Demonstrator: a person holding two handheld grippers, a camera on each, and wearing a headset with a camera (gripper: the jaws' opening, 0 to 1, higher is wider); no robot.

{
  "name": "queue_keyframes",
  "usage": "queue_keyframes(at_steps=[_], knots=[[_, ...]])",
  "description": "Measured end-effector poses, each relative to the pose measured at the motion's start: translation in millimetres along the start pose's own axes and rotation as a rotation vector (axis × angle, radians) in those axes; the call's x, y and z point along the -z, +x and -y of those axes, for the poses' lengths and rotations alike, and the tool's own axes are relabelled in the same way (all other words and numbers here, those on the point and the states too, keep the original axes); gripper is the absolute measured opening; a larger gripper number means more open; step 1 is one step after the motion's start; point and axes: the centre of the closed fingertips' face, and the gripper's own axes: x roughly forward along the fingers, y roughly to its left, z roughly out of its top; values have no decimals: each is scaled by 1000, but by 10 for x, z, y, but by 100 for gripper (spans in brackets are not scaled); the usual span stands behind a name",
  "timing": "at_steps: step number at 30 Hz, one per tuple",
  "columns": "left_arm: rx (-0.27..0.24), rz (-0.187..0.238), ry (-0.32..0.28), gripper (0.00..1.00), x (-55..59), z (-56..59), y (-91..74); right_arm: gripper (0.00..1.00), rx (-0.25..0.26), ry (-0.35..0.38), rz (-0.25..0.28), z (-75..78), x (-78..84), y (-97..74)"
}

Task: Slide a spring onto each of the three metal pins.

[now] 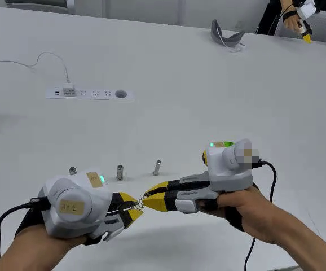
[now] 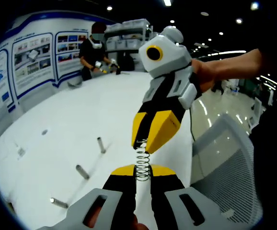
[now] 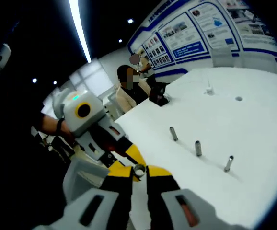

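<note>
A small steel spring point(image 1: 140, 204) hangs in the air just above the white table's near edge, held between both grippers. My left gripper point(image 1: 133, 208) is shut on one end of the spring point(image 2: 142, 163), and my right gripper point(image 1: 147, 199) meets it tip to tip, shut on the other end point(image 3: 139, 169). Three short metal pins stand upright in a row beyond the tips: left pin point(image 1: 73, 170), middle pin point(image 1: 119, 172), right pin point(image 1: 157, 167). All three pins are bare. They also appear in the left gripper view, nearest pin point(image 2: 58, 202), and in the right gripper view, nearest pin point(image 3: 229, 163).
A white power strip point(image 1: 89, 93) with a plugged charger point(image 1: 68, 89) and its cable lies further back on the left. A grey folded object point(image 1: 226, 35) rests near the far edge. Another person point(image 1: 298, 17) works at the far right corner. A white mesh chair point(image 2: 225, 158) stands beside the table.
</note>
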Motion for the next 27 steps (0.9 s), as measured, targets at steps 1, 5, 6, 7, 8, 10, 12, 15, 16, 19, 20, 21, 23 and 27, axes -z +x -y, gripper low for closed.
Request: queue_keyframes(at_steps=[1, 5, 6, 7, 8, 10, 12, 15, 16, 19, 20, 21, 23, 27], knots=[[2, 3, 2, 10, -14, -4, 5, 12, 2, -19, -14, 5, -9, -6], [14, 19, 10, 10, -87, -16, 37, 12, -1, -110, -93, 10, -45, -30], [17, 21, 12, 9, -99, -19, 46, 12, -5, -130, -115, 9, -47, -37], [22, 26, 15, 9, -122, -26, 53, 12, -8, -163, -144, 16, -55, -51], [25, 30, 16, 9, -139, -29, 56, 12, -12, -183, -161, 17, -65, -61], [36, 47, 18, 9, -190, -26, 62, 12, -27, -233, -211, 8, -89, -92], [40, 60, 16, 9, -233, -30, 66, 12, -31, -273, -246, 15, -113, -113], [52, 75, 28, 9, -300, -29, 73, 12, -52, -367, -327, -2, -135, -148], [57, 78, 33, 9, -318, -25, 74, 12, -61, -387, -343, -14, -142, -153], [76, 94, 46, 9, -387, -10, 71, 12, -84, -461, -416, -22, -146, -187], [81, 98, 48, 9, -401, -8, 72, 12, -88, -478, -434, -25, -145, -195], [84, 101, 48, 9, -414, -10, 72, 12, -89, -493, -449, -23, -147, -200], [87, 109, 54, 9, -446, -18, 71, 12, -85, -521, -474, -17, -158, -194], [96, 122, 62, 9, -498, -16, 69, 12, -94, -563, -513, -18, -146, -210]])
